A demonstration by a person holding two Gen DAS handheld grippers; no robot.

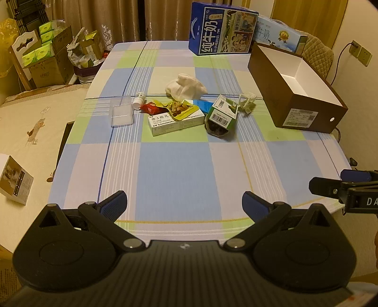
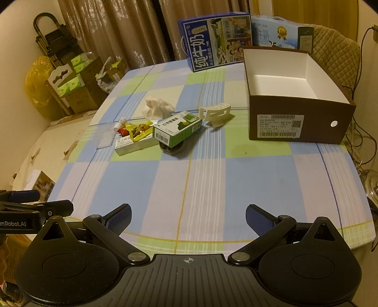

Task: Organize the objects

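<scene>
place: home dining room | signs: checked tablecloth point(image 1: 179, 170) | curtains point(image 1: 122, 19) | padded chair point(image 2: 335, 47) | milk cartons point(image 1: 219, 28) | tissue boxes point(image 1: 47, 35)

**Cloth, card and plastic on the table**

The table point(image 1: 179, 165) wears a matt woven check cloth. Near its far right corner the brown box point(image 2: 295, 118) is matt cardboard, white inside, with a paper label. The milk carton point(image 1: 222, 30) at the far edge is glossy printed card. The white cloth point(image 1: 186, 86) looks soft and nubbly. The clear case point(image 1: 121, 113) is smooth transparent plastic. The snack packet point(image 1: 182, 108) is shiny foil. Each tool point(image 2: 187, 219) is matt black plastic with ribbed blue pads point(image 2: 256, 218).
</scene>
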